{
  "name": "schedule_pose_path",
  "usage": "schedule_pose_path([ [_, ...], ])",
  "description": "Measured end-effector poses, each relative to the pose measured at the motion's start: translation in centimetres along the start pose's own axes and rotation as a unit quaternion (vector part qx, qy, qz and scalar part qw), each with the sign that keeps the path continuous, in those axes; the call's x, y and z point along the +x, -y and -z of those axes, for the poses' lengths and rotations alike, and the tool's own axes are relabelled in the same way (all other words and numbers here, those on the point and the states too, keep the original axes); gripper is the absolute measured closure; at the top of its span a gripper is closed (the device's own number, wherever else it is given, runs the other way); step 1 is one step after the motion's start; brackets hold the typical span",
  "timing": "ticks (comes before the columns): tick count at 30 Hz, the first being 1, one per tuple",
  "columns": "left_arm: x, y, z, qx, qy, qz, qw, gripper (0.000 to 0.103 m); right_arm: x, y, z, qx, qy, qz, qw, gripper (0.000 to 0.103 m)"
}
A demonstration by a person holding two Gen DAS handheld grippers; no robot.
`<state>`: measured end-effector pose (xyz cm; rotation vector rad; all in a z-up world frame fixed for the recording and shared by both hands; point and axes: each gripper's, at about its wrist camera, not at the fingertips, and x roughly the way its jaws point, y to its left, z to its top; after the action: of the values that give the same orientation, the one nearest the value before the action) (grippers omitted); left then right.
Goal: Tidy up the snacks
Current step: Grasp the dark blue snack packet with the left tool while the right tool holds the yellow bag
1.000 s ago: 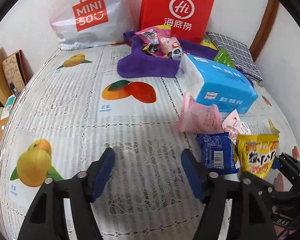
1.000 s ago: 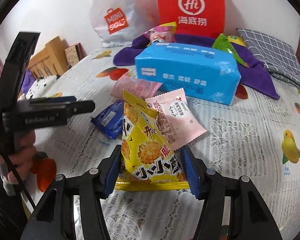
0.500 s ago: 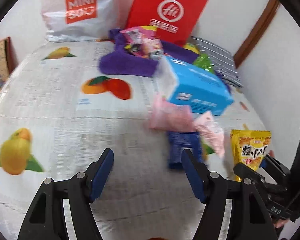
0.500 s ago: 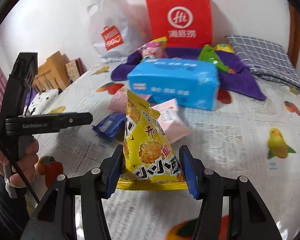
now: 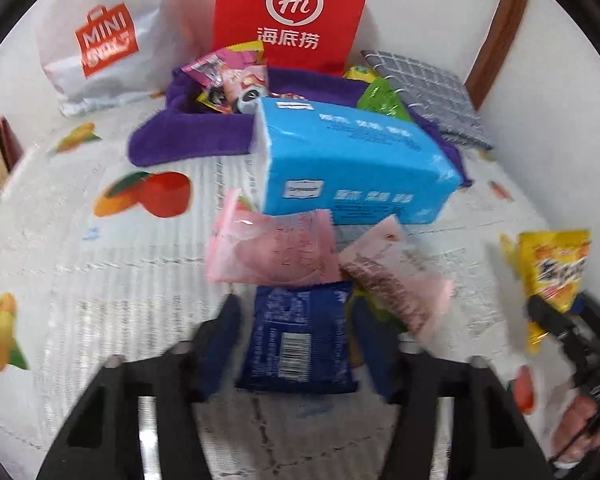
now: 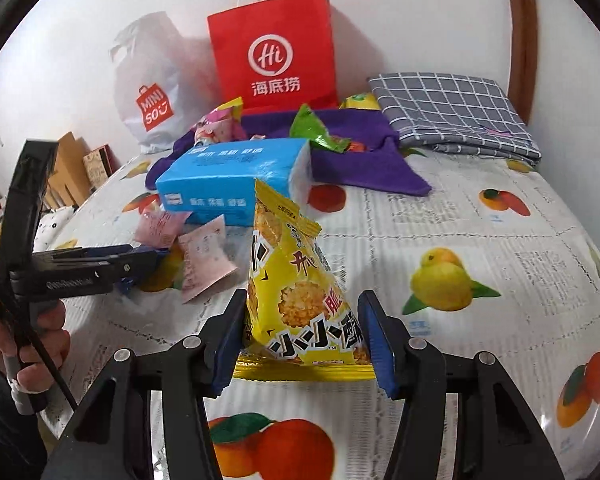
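Bags, cloth and tissues at the back of the bed

A red paper bag [image 6: 274,58] and a white plastic bag [image 6: 150,92] stand against the wall; a purple towel [image 6: 364,156] lies before them, a grey checked cloth [image 6: 452,116] folded beside it, a blue tissue pack [image 5: 348,168] nearer, on a fruit-print cover [image 6: 480,240].

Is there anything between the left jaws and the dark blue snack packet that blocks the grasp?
Nothing visible blocks it. The left gripper has just been closing its jaws, and the dark blue packet already lies between them. A pink packet overlaps only the blue packet's far end, beyond the jaws. Blur hides whether the pads touch it.
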<state>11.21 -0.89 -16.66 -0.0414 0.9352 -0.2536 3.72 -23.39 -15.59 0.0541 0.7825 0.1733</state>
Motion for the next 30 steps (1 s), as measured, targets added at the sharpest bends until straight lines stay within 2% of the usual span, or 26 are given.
schedule_pose_path([
  [3, -0.1, 0.2, 0.1, 0.015, -0.003, -0.01, 0.9998, 0.061, 0.3, 0.4, -0.1, 0.005, -0.001, -0.002, 1.0, 0.048],
  [10, -1.5, -0.5, 0.4, -0.011, -0.012, 0.007, 0.9998, 0.061, 0.4, 0.4, -0.4, 0.003, -0.004, -0.008, 1.0, 0.048],
  [14, -2.8, -0.3, -0.1, -0.012, -0.001, 0.004, 0.9999, 0.061, 0.0, 0.1, -1.2, -0.001, 0.002, -0.014, 1.0, 0.048],
  [23, -5.6, 0.4, -2.4, -0.01, 0.023, 0.022, 0.9994, 0.061, -1.2, -1.2, -4.3, -0.018, 0.023, -0.017, 0.999, 0.048],
  [30, -6.6, 0.3, -4.4, -0.011, 0.027, 0.022, 0.9993, 0.061, -1.8, -1.5, -7.4, -0.007, 0.035, -0.012, 0.999, 0.048],
])
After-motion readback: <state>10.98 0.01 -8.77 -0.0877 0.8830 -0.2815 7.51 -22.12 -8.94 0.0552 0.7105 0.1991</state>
